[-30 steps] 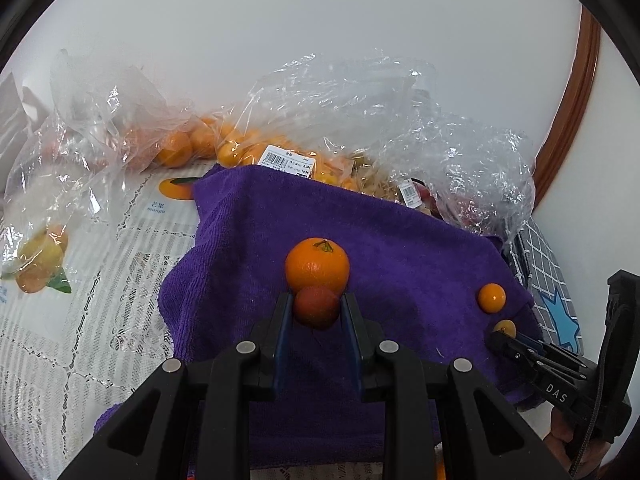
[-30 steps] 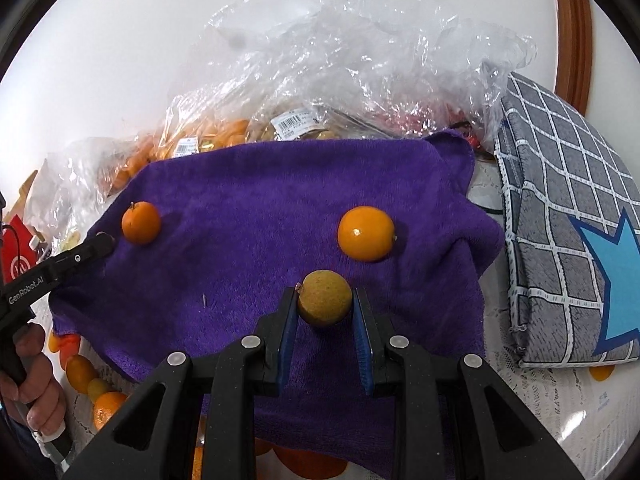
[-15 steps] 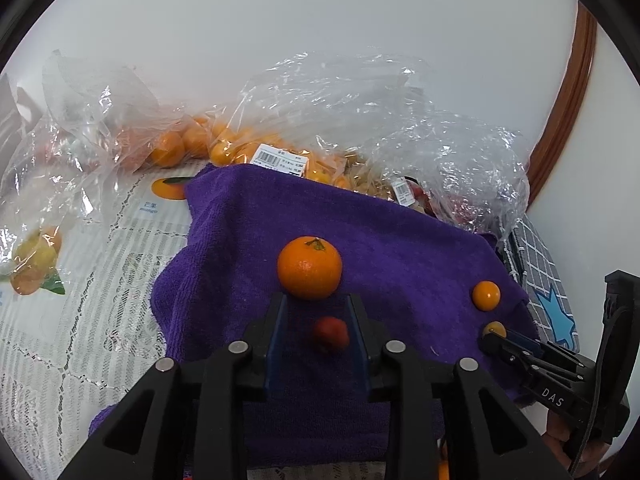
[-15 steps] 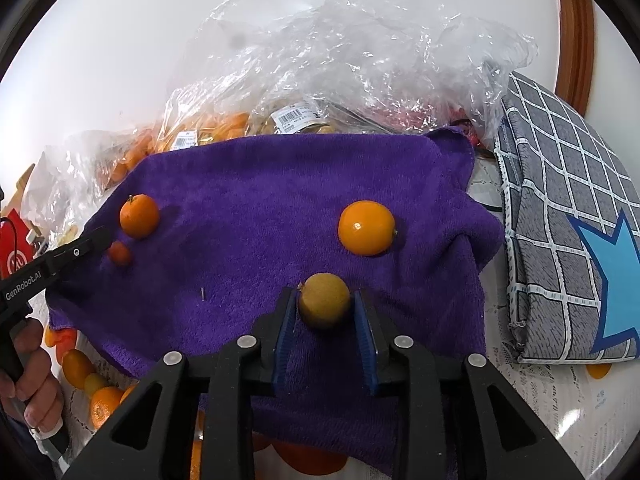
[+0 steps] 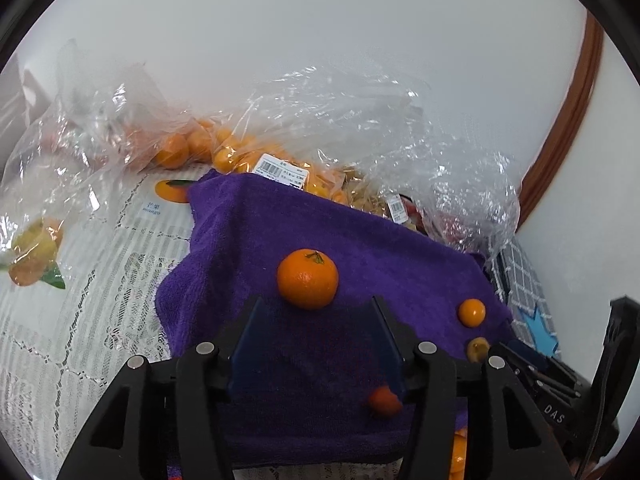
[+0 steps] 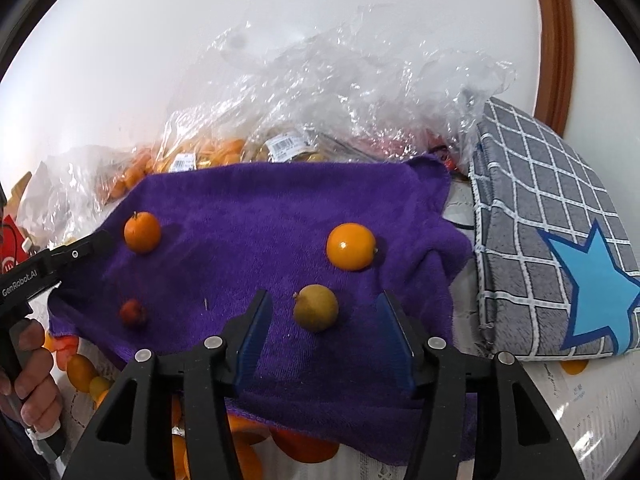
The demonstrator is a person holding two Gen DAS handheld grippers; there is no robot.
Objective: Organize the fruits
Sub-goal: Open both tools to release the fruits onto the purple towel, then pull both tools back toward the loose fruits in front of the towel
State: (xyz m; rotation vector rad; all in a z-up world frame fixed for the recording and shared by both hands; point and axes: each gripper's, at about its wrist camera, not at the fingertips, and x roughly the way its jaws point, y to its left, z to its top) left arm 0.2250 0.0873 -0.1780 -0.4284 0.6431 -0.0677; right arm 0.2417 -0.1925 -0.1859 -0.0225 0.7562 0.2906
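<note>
**Fruits lie loose on the purple towel, both grippers spread**

Fruits sit apart on the purple towel [image 6: 248, 208]. The left gripper [image 5: 316, 344] has just been opening; its jaws are spread, and the small red fruit [image 5: 384, 401] lies by its right finger, free. A stemmed mandarin [image 5: 307, 278] sits just ahead. The right gripper [image 6: 325, 336] has also just been opening; the dull yellow-green fruit [image 6: 316, 308] rests between its spread jaws, untouched. A glossy orange fruit [image 6: 351, 246] lies beyond.

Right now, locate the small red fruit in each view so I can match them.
Left wrist: small red fruit low and right of centre, beside the tool's right finger.
Right wrist: same fruit at lower left on the towel.
Shared landmark: purple towel, with the stemmed orange on it.
</note>
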